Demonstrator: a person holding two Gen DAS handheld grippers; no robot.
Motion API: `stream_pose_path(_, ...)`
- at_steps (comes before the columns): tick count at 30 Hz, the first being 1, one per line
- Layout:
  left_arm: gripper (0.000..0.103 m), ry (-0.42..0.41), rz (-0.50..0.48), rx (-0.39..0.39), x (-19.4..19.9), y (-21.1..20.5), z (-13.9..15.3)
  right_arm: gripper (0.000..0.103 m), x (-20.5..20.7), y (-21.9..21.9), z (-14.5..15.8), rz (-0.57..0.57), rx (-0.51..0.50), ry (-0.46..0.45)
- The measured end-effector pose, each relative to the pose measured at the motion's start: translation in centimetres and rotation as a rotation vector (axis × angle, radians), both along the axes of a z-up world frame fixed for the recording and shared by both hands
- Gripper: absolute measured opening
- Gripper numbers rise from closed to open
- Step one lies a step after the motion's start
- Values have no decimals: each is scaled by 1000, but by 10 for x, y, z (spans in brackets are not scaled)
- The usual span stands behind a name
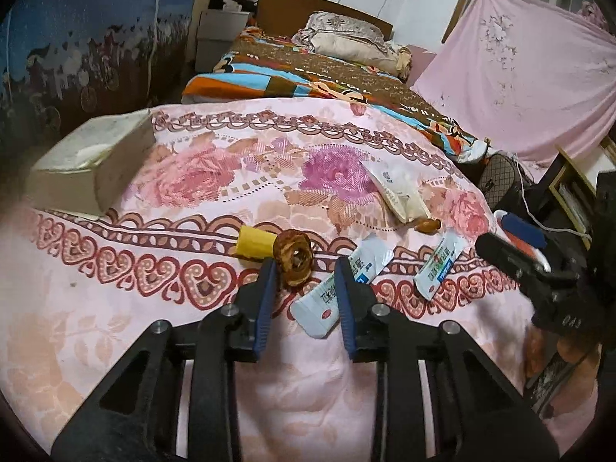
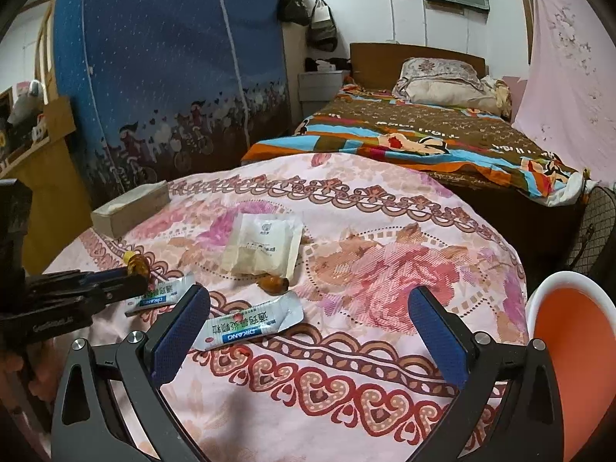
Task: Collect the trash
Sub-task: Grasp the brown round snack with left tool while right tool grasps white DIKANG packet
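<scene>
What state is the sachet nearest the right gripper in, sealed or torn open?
Torn open: the sachet lies flat on the floral cloth, its right end ragged and gaping. Whether anything is left inside cannot be told.

Both wrist views overlook tablecloth (image 1: 346, 115).

on the cloth (image 2: 385, 346) two sachets (image 2: 246, 321) (image 2: 161, 296) lie side by side at the near edge; behind them a nut (image 2: 274, 284), then a packet (image 2: 265, 248); far left a box (image 2: 131, 208); bed (image 2: 423, 131) beyond; bowl (image 2: 573, 346) at right.
</scene>
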State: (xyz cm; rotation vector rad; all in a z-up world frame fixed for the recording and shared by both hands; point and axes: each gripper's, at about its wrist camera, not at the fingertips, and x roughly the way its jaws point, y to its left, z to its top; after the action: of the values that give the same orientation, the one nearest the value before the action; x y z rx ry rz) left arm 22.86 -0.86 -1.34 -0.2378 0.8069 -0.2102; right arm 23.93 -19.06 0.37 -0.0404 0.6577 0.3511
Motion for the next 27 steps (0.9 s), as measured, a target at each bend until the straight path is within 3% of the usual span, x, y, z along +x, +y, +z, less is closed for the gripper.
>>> stream_pose_path(3,10,9,19,-36,4,4,-1,103,2,3,-2,20,-6,18)
stream_pose_path(5,0,14,32,-45,4,6,-3,103,4,7,-4,38,-15,33)
stream_pose_path(15,0,3,30,-68,1,8,-3,102,8,38,-21,166,-124,120)
stream_pose_path(20,0,-3,31,-74,0,9,-2,93,11,45,-28,175,-170,159)
stream_pose_path(23,0,-8,36,-76,-1,9,-2,81,11,45,-29,173,-172,157)
stream_pose_path(27,0,-17,41,-77,-3,9,-1,77,10,48,-28,179,-187,148)
